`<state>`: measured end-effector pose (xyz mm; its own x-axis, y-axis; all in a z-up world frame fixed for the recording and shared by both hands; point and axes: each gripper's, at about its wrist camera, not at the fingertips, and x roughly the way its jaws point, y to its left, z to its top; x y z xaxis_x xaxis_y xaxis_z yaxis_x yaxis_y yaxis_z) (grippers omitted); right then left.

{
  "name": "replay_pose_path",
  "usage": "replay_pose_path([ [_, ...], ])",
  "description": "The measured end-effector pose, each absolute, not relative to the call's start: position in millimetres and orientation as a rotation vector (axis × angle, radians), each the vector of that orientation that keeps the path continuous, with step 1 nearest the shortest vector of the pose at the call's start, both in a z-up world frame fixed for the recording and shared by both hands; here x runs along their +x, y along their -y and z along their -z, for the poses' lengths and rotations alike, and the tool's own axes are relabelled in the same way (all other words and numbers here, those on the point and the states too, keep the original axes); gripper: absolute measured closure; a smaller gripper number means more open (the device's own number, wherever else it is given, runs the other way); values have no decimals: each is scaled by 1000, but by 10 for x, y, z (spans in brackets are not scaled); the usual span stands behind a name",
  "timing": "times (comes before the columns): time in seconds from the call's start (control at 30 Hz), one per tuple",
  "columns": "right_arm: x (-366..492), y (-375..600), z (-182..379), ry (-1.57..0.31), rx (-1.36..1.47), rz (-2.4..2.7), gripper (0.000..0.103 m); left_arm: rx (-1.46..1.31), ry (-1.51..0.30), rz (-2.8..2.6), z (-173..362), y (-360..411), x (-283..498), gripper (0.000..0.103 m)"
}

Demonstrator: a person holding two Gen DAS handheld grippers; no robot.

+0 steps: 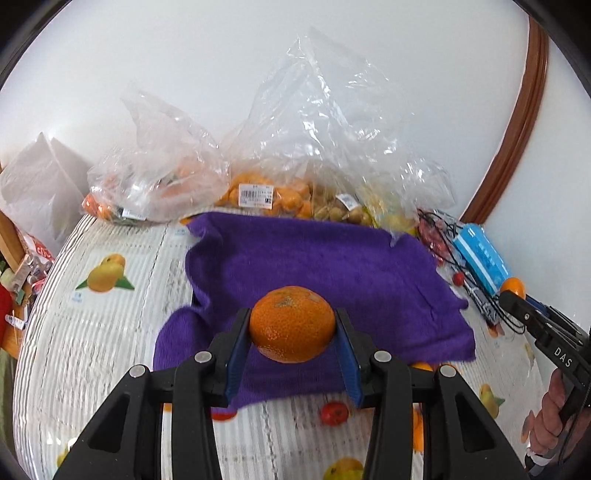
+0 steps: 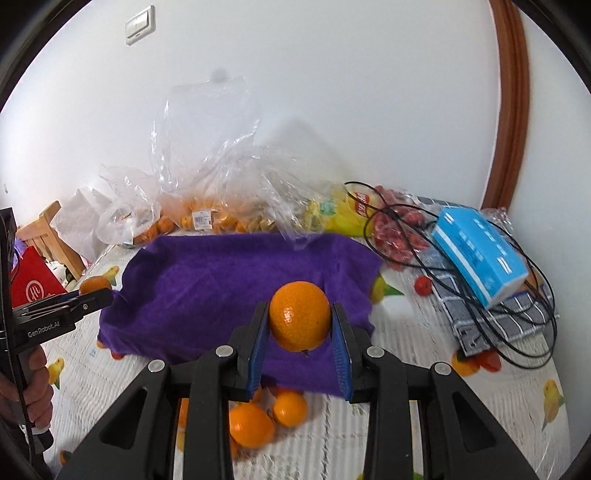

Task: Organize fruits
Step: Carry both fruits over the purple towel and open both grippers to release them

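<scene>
place: looked a home | signs: fruit-print table cover (image 2: 388,343), shop bags of fruit (image 1: 258,192) against white wall (image 2: 332,92), light switch (image 2: 139,24), brown wooden door frame (image 2: 511,110), tissue box (image 2: 480,254)

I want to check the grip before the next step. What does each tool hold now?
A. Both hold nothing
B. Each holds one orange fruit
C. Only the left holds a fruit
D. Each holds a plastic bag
B: the left tool clamps one orange fruit, and the right tool clamps another orange fruit, both above the purple cloth.
</scene>
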<state>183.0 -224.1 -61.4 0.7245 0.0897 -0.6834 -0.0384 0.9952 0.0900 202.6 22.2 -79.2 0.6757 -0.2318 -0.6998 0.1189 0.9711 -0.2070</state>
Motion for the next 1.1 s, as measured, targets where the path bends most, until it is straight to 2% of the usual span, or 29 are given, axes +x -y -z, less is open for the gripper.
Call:
replay_pose_path([
  [0.33,2190,2156,756,-752,57,-110,71,-154,-787,202,933,-193,2365,61],
  [0.6,2335,2228,1135,-819,69,-84,71,-154,-844,216,1269,-168,2418,61],
  [1.1,2376,2205,1407,-886,80,-87,71,-117,-873,209,1422,-52,2450,61],
])
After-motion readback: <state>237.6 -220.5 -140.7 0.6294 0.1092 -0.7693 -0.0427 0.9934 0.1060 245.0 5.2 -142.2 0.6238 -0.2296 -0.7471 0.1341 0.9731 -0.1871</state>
